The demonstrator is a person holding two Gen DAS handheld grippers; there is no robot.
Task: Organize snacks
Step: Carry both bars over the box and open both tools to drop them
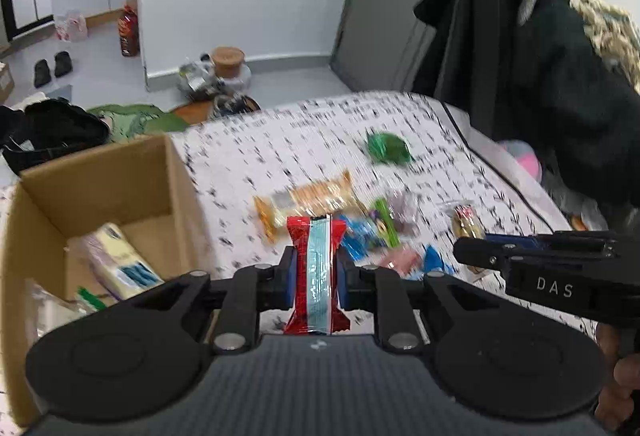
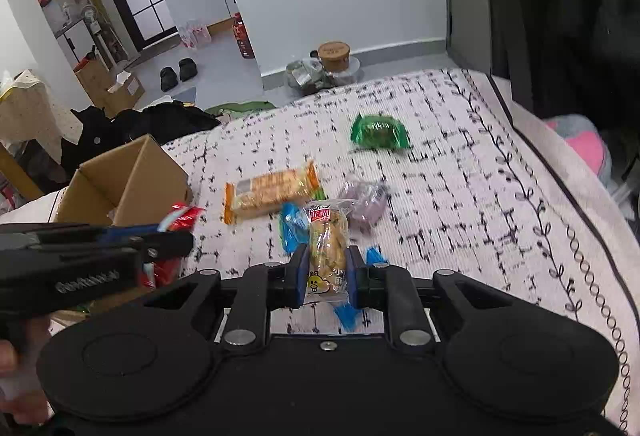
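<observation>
- A red foil snack packet with a pale blue stripe down its middle (image 1: 316, 272) is clamped between the blue pads of the left gripper (image 1: 316, 268); its long axis is seen running along the fingers, one crimped end pointing ahead past the fingertips and the other back toward the gripper body.
- A clear plastic packet with a red label and a yellowish pastry inside (image 2: 326, 256) is pinched by the right gripper (image 2: 326, 268), likewise lengthwise along the fingers, the labelled end pointing forward beyond the tips.
- Both packets are held clear of the white bedspread with black dashes (image 2: 460, 195).
- Ahead of the right fingers, on the bedspread, an orange-edged packet of biscuits (image 2: 272, 191) is laid crosswise, with a purple wrapped snack (image 2: 366, 201) beside it and a green foil packet (image 2: 378, 131) farther out.
- Blue wrappers (image 2: 292, 226) are partly hidden behind the held pastry packet.
- To the left of the left fingers an open brown cardboard box (image 1: 100, 187) is found, with a pale yellow packet (image 1: 120, 256) inside; its near wall is cut off by the gripper body.
- In the left wrist view the loose snacks are blurred, and their print cannot be read.
- The hand on the right gripper (image 1: 618, 376) is seen only at the frame edge.
</observation>
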